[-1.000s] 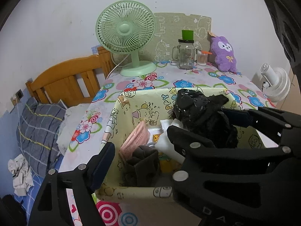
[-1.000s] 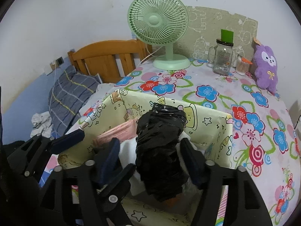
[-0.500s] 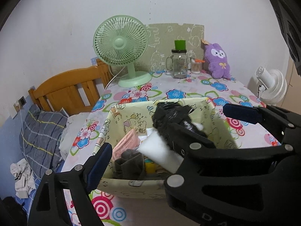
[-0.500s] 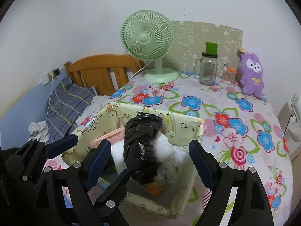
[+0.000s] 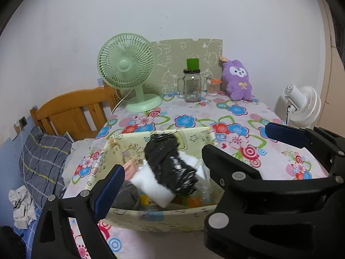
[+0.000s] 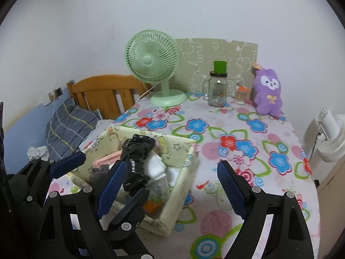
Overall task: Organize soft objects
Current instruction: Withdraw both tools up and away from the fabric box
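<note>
Left gripper [image 5: 192,153]: one, jaws spread wide and empty, just lately opening further; blue pads stand either side of the box, touching nothing.
Right gripper [image 6: 170,183]: one, jaws wide apart, empty, opened further over the last second; its left pad stands before the box's near edge, its right pad over bare tablecloth.

Fabric storage box [image 6: 183,172]: one, pale yellow with cartoon print, open-topped, on the floral tablecloth [image 6: 248,151] near the table's front-left corner.

Contents of box (counted as far as visible):
- black crinkled bundle [image 5: 170,164], one, lying uppermost, leaning against the far wall;
- white soft item [image 5: 151,185], one, beneath the bundle;
- pink folded piece [image 5: 132,168], one, at the left side;
- dark grey cloth [image 5: 127,196], one, at the near-left corner;
- small orange and yellow bits at the bottom, too obscured to identify.

Rear of table, well apart from the box: green desk fan [image 6: 152,64], one; glass jar [image 6: 217,90] with green lid, one; purple plush toy [image 6: 268,90], one. White fan [image 5: 301,105] beyond the table's right edge, one.
</note>
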Available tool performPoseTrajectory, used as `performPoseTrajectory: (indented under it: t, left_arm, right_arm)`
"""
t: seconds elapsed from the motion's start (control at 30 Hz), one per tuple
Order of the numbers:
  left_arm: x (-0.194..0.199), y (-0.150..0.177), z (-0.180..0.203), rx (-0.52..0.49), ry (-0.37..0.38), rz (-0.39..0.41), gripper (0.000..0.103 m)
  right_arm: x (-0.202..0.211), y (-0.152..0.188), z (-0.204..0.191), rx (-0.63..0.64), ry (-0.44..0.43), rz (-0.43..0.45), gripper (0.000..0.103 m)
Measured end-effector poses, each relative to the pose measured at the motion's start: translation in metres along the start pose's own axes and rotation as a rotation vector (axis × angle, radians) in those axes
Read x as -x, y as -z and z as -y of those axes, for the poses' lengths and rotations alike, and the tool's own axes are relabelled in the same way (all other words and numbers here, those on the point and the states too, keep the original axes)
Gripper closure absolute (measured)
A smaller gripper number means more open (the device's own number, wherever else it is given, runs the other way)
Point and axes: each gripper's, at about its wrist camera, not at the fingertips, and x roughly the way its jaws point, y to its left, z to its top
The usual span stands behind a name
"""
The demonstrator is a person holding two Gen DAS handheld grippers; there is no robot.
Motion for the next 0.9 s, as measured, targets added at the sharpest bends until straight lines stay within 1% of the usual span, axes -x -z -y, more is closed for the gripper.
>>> performPoseTrajectory:
  t: [0.07,0.17,0.27,0.53,0.9]
  left_arm:
    - [0.002,-0.002,0.005,-0.004,0.002,0.007,0.006]
    - [0.006,-0.004,0.015,-0.012,0.007,0.024,0.005]
    - [0.009,-0.006,0.026,-0.025,0.004,0.042,0.003]
    - [0.015,-0.008,0.052,-0.045,0.039,0.051,0.002]
    - [0.027,-0.010,0.070,-0.022,0.071,0.059,0.002]
  right_arm:
    - [0.006,0.001,0.006,-0.008,0.012,0.013,0.010]
    - [0.017,0.002,0.016,-0.027,0.035,0.039,0.007]
    - [0.025,0.004,0.026,-0.036,0.059,0.056,0.007]
    - [0.046,0.014,0.054,-0.077,0.109,0.084,0.006]
    - [0.078,0.024,0.089,-0.130,0.213,0.130,0.005]
